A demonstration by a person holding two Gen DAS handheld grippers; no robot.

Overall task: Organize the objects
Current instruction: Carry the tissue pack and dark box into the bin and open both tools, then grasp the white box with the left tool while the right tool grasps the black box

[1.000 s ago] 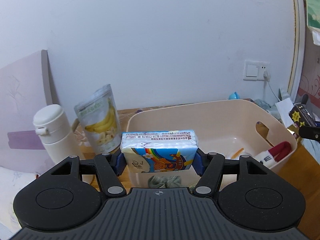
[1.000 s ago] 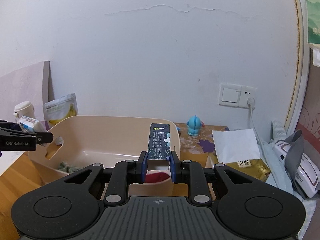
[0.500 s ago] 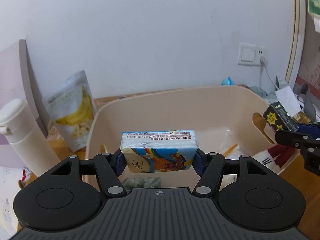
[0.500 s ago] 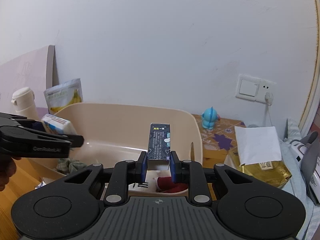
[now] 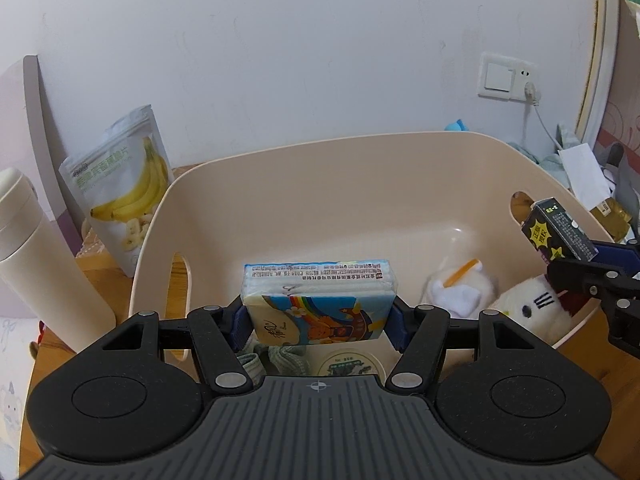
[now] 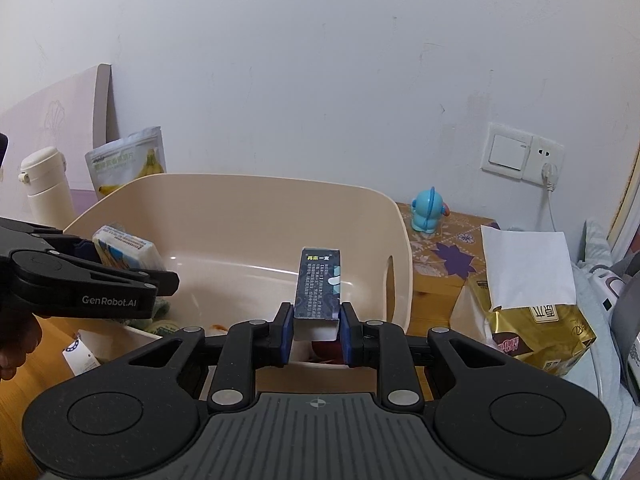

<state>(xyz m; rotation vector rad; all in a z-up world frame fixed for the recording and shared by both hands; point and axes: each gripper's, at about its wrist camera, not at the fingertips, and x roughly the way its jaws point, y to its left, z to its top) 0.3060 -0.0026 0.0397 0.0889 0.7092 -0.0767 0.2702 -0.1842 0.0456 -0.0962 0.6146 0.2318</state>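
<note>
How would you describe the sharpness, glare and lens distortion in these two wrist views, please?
Left wrist view: fisheye bows the beige bin rim; the tissue pack is sharp, the white plush looks smeared. Right wrist view: dark vignette in the corners, a small glare streak on the bin's inner wall, and the dark box print is legible.
</note>
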